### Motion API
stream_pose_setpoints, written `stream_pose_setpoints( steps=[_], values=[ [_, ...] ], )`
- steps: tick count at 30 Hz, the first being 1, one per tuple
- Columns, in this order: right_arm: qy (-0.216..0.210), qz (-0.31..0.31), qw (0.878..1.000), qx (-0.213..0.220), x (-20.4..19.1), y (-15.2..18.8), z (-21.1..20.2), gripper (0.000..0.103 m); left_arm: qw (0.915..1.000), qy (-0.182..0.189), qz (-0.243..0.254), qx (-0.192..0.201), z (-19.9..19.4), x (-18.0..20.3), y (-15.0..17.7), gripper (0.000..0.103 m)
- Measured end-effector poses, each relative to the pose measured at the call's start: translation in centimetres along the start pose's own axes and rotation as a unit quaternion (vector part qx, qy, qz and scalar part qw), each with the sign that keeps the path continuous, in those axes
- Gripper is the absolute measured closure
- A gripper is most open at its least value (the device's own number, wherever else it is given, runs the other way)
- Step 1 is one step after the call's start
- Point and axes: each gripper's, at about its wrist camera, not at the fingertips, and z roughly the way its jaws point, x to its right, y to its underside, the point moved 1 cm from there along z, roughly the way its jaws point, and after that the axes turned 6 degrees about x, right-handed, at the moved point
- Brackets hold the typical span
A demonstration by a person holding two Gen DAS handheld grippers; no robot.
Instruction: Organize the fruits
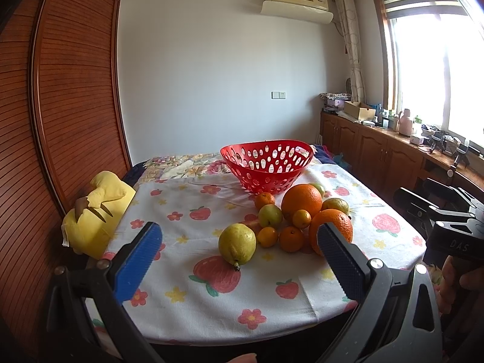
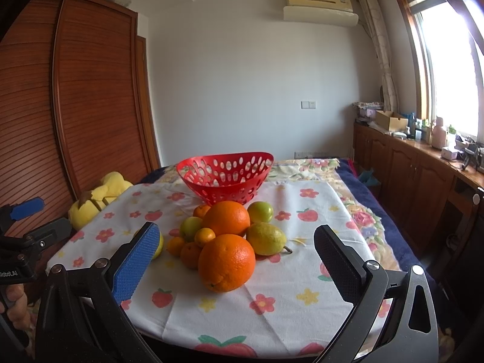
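Currently red perforated basket sits empty at back of table w/ floral cloth; fruit pile just in front. Left gripper & right gripper both wide, holding nothing. Only left view shows lemon whole; right view half hides it.

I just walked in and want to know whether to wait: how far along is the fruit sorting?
Nothing looks done yet: the red basket appears empty. Nothing is in hand either; the left gripper and right gripper both stand open and hold nothing. Everything is left: the two big oranges, the small oranges, the greenish fruits and the lemon all sit piled on the tablecloth before the basket.
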Motion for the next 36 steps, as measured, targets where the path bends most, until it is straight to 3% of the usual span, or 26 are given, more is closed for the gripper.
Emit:
stream_pose_setpoints(
  steps=[36],
  values=[
    [0.0, -0.001, 1.0, 0.0, 0.04, -0.28, -0.25, 0.0, 1.0, 0.001, 0.001, 0.004, -0.39, 0.09, -0.17, 0.0]
  ],
)
